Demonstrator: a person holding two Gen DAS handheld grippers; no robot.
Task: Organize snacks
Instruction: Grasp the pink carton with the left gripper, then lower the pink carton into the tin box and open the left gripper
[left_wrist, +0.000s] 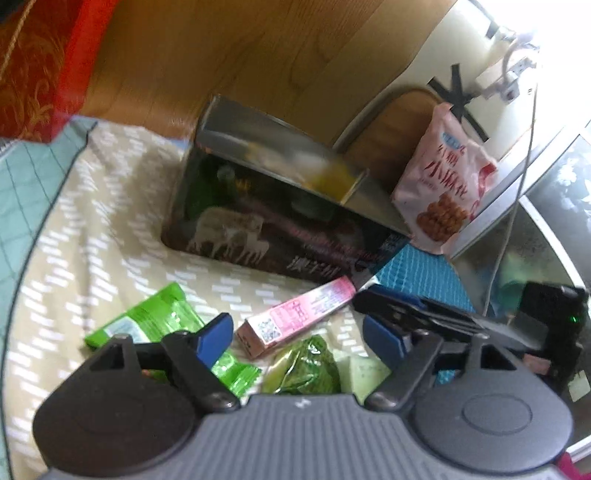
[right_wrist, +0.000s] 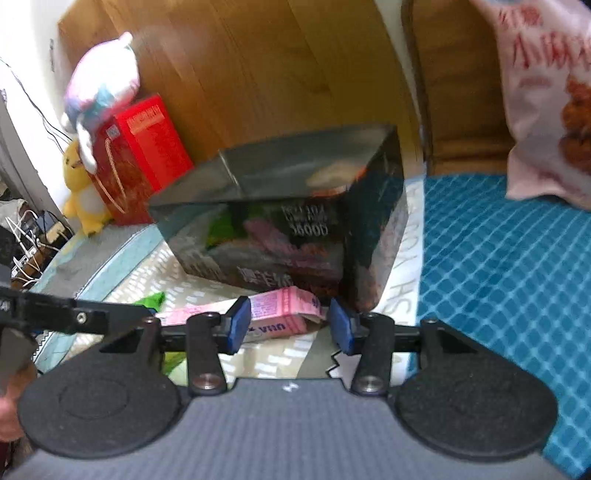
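Red gift box (right_wrist: 142, 155): far left against the wooden headboard, a plush toy (right_wrist: 99, 79) on top and a yellow one beside it. Not snacks for sorting, apparently.

Green wrapped snack (left_wrist: 147, 321): flat on the patterned beige cloth (left_wrist: 92, 229), partly behind the left finger of the left hand-held gripper (left_wrist: 297, 341). That gripper is spread wide and holds nothing; it hangs over the loose items, probably to choose one.

Crumpled green packet (left_wrist: 304, 365) and a pale green piece beside it: between the left gripper's fingers, low in view. Contents unreadable.

Pink carton (left_wrist: 295, 317): long, lying on its side on the cloth, one end close to the foot of the dark box. The right hand-held gripper (right_wrist: 290, 325) brackets that end, blue pads apart on both sides, neither clearly touching. Judged to be lined up for a pick.

Dark open-topped box (left_wrist: 280, 214): centre, on the bed, printed with pale animal figures. Likely the container for the snacks. Its interior is blurred; something yellow and pale shows inside, unidentifiable.

Pink snack bag (left_wrist: 443, 184): upright at the right, leaning against the headboard behind the box, on the blue checked sheet (right_wrist: 498, 258). Its top is cut off in the right wrist view.

Motion blur softens all print.
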